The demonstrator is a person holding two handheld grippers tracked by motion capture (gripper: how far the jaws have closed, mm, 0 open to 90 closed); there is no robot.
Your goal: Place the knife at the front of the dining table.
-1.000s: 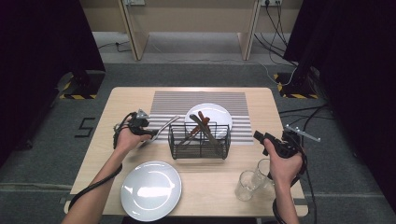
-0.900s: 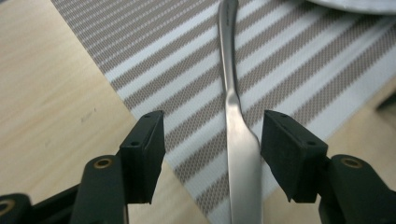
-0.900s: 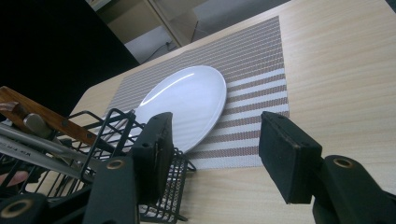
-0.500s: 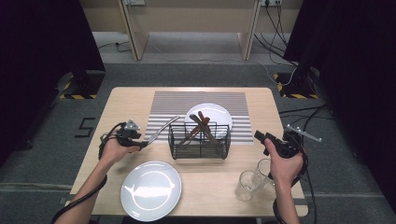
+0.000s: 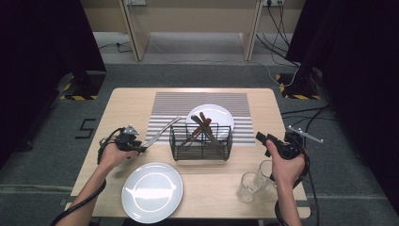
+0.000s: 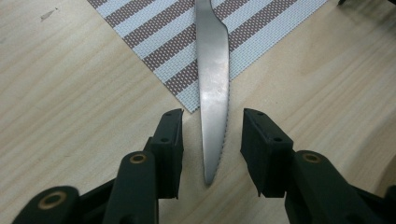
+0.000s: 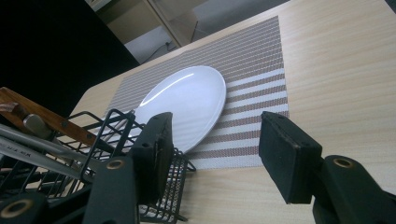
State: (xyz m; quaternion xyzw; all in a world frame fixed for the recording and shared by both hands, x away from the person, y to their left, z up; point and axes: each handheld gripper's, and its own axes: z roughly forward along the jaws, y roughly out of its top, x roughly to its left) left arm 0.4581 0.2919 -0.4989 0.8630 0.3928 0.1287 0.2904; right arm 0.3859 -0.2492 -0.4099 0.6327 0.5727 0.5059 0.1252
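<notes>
High view: my left gripper (image 5: 141,149) sits at centre left, at the end of the knife (image 5: 162,132), which runs up right onto the striped mat (image 5: 164,110). Left gripper view: my jaws have just been closing, and the knife (image 6: 212,93) tip lies between them untouched. Right gripper view: my right gripper (image 7: 215,154) stands spread, beside the wire basket (image 7: 102,140) and white plate (image 7: 187,105).

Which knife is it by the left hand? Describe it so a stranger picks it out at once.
Start at the striped placemat mid-table and go to its near left corner. There a silver table knife lies slantwise, tip toward the left tongs, whose open jaws have just been closing around it. It alone lies flat on the table; the other cutlery stands in the black wire basket.
</notes>
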